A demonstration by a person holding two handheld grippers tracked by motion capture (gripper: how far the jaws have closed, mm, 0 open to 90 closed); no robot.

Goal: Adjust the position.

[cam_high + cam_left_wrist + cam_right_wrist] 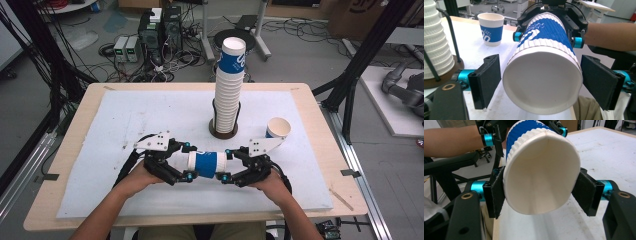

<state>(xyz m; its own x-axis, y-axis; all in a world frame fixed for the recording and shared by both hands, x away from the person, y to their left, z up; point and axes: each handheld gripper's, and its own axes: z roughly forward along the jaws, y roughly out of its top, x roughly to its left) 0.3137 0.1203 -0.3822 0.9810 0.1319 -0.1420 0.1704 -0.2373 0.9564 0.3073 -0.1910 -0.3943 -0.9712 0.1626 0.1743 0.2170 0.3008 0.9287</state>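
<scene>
A blue-and-white ribbed paper cup (206, 165) lies sideways in the air between my two grippers, just above the white mat near the table's front. In the left gripper view its open mouth (541, 85) faces the camera. My left gripper (544, 82) stands open around that rim, with a gap at each pad. My right gripper (542, 193) is shut on the cup's other end (541, 170), which the pads press into an oval. In the high view the left gripper (186, 162) and right gripper (226, 164) face each other.
A tall stack of matching cups (229, 95) stands in a black wire holder at mid-table, behind the grippers. One loose cup (278, 128) sits upright to its right. A white mat (150, 120) covers the wooden table; computers and cables crowd the floor beyond.
</scene>
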